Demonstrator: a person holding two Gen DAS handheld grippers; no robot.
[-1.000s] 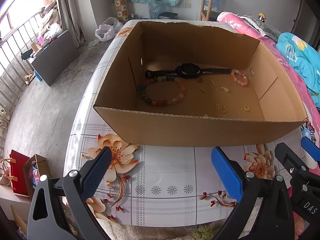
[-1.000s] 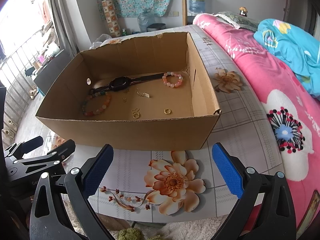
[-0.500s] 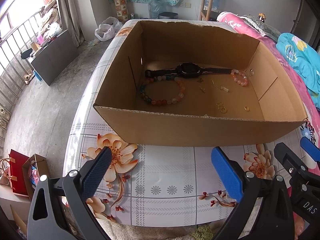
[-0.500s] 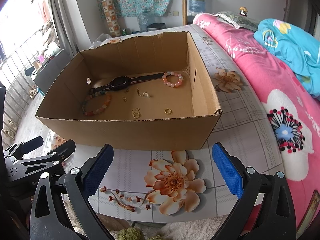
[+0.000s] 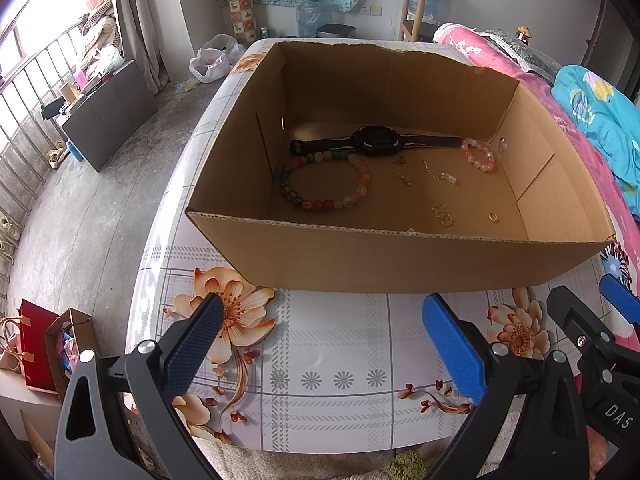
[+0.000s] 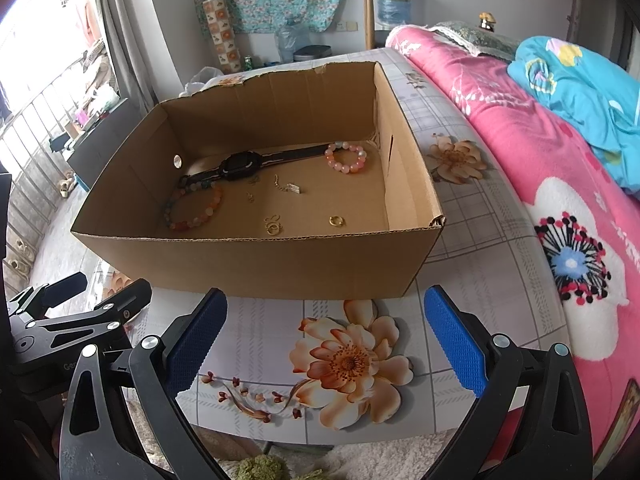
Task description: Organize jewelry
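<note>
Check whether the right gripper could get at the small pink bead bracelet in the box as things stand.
Probably yes: the right gripper is open and empty, the cardboard box has no lid, and the pink bead bracelet lies uncovered, though it must clear the near wall.

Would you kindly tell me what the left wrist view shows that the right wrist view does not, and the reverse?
Only the left wrist view shows the red gift bag on the floor and the right tool's black frame at its right edge.

Only the right wrist view shows the white flower print on the pink blanket and the left tool's frame at its left edge.

Both show the cardboard box holding the black watch, the large beaded bracelet, the small pink bracelet and the gold ring. The left tool and right tool are open.
</note>
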